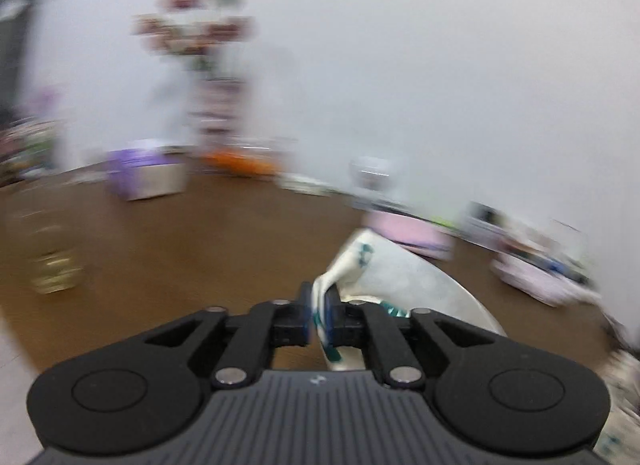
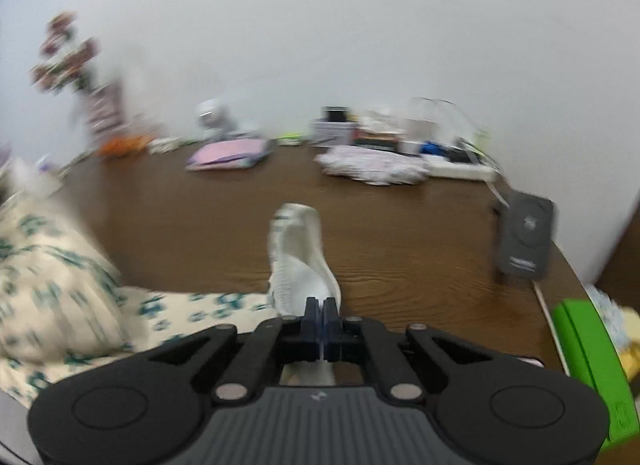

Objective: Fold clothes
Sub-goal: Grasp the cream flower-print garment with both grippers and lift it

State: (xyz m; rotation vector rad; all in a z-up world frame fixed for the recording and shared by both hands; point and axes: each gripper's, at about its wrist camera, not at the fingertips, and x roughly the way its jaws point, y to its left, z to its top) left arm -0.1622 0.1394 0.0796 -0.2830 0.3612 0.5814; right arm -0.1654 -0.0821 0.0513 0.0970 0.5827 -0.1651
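A cream garment with a teal print (image 1: 384,269) is held up off the brown wooden table (image 1: 200,233). My left gripper (image 1: 319,305) is shut on a bunched edge of it, and the cloth spreads to the right. In the right wrist view my right gripper (image 2: 321,313) is shut on a white ribbed part of the same garment (image 2: 298,253), which sticks up past the fingertips. The printed cloth (image 2: 56,277) hangs and lies to the left of it. Both views are blurred.
Along the wall stand a flower vase (image 1: 216,65), a purple-and-white box (image 1: 146,177), a pink folded cloth (image 2: 228,155), a pale patterned cloth (image 2: 372,165) and small clutter. A dark grey device (image 2: 524,241) stands at the table's right edge, a green box (image 2: 588,365) beside it.
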